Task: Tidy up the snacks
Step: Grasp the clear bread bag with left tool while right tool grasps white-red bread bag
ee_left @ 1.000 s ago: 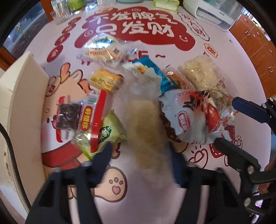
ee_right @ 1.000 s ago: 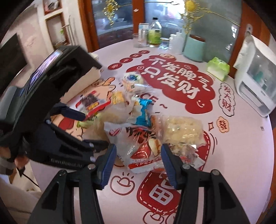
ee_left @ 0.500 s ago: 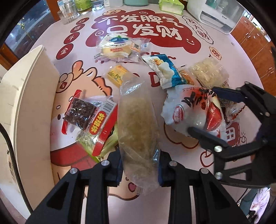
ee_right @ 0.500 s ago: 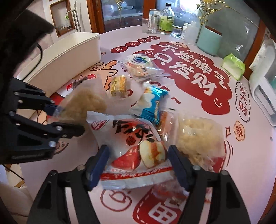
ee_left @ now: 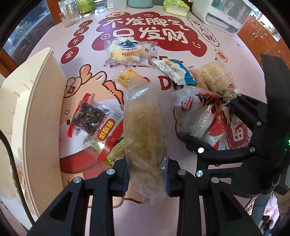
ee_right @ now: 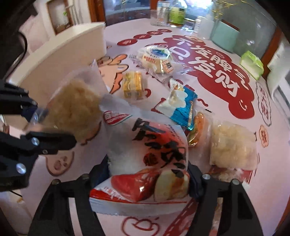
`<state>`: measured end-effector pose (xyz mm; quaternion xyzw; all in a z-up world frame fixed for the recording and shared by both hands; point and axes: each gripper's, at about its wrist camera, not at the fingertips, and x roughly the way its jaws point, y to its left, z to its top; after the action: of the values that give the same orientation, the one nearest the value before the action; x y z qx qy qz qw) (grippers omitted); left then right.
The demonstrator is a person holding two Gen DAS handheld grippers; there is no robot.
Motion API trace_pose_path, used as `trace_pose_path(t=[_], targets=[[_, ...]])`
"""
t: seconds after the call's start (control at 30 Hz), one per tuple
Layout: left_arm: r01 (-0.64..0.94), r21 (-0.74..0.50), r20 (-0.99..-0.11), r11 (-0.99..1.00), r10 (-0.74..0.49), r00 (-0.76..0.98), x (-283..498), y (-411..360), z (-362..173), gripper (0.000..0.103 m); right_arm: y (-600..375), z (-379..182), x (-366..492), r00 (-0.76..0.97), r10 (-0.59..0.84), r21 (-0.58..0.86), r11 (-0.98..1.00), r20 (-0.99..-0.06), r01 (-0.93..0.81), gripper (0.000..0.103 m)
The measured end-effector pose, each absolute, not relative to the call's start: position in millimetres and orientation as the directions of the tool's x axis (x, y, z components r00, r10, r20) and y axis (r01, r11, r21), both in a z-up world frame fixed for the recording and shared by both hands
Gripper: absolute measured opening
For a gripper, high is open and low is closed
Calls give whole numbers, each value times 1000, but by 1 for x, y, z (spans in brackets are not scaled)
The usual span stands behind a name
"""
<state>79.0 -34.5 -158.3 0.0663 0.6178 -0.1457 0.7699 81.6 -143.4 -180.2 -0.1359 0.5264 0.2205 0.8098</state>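
My left gripper (ee_left: 146,174) is shut on the near end of a clear bag of brownish floss-like snack (ee_left: 145,127), which points away over the pink printed table (ee_left: 226,54). From the right wrist view that bag (ee_right: 76,107) hangs in the left gripper (ee_right: 43,119) at the left. A white and red snack bag (ee_right: 148,145) sits between the fingers of my right gripper (ee_right: 147,172). Its jaws are closing and both pads touch the bag's sides. In the left wrist view the right gripper (ee_left: 208,119) straddles that bag (ee_left: 197,116).
A white bin (ee_left: 36,101) stands along the left. Loose on the table lie a round cake pack (ee_left: 125,49), a yellow pack (ee_left: 125,78), a blue pack (ee_left: 177,72), a red pack of dark snack (ee_left: 88,116) and a pale clear bag (ee_left: 215,76). Glasses, bottles and a white appliance (ee_left: 224,16) line the far edge.
The left jaws closed on the clear bag and raised it slightly. The right gripper came down over the white and red bag, and its fingers now flank it closely.
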Motion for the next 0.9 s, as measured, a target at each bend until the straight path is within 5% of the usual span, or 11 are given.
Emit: trace_pose_path(t=[0.9], targets=[[456, -60, -904, 888, -242, 352, 62, 54, -52, 28, -85, -78, 21, 481, 193, 117, 976, -855, -183, 63]])
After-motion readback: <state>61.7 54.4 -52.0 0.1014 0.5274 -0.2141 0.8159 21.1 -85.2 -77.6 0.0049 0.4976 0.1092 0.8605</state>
